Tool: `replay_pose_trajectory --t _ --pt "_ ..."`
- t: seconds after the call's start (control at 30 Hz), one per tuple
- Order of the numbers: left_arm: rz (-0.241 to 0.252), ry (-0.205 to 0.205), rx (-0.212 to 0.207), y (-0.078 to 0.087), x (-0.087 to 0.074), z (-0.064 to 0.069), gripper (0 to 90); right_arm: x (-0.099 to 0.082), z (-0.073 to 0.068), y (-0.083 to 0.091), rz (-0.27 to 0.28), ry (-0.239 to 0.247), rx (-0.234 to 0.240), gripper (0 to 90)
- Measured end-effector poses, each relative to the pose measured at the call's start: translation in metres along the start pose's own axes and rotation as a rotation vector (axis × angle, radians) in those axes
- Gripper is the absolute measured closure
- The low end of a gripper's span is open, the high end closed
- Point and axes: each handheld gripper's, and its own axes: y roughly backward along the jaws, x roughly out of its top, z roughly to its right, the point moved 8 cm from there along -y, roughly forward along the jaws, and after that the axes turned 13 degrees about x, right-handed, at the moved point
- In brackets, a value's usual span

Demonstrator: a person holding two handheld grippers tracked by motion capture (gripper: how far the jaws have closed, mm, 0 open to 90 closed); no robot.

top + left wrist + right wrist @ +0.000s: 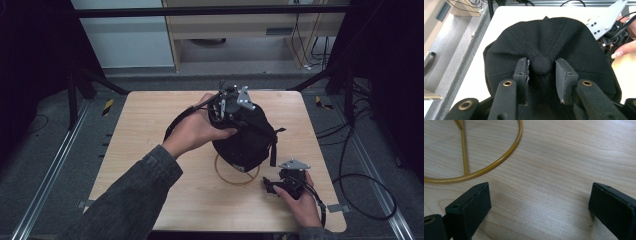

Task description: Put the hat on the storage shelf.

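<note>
A black cap (247, 140) sits crown-up on a gold wire stand, whose ring base (235, 181) rests on the wooden table (150, 130). My left gripper (227, 107) is at the cap's far top side. In the left gripper view its jaws (542, 68) straddle the cap's top button (542, 64), with a thin gap on each side, so it is open. My right gripper (270, 186) rests low on the table, right of the ring. In the right gripper view it (539, 202) stands wide open over bare wood, with the gold ring (499, 161) just ahead to the left.
The cap's strap (273, 147) hangs down its right side. The table's front edge is close to the right hand. Black cables (360, 195) lie on the floor to the right. Dark frame posts stand at both back corners.
</note>
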Motion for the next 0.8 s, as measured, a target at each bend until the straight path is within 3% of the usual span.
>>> replay_pose_trajectory --t 0.37,0.6,0.7,0.8 --pt "0.049 0.018 0.023 0.011 0.002 -0.002 52.6 0.000 0.000 0.000 -0.001 0.000 0.000 4.3" --pt "0.095 0.045 0.071 0.025 -0.001 -0.004 27.9 0.000 0.000 0.000 0.000 0.001 -0.001 4.3" --pt "0.112 0.072 0.066 0.031 -0.005 -0.003 17.2 0.000 0.000 0.000 0.000 0.001 -0.001 4.3" --pt "0.112 0.075 0.064 0.036 -0.011 0.000 11.9 0.000 0.000 0.000 -0.001 0.000 0.000 4.3"
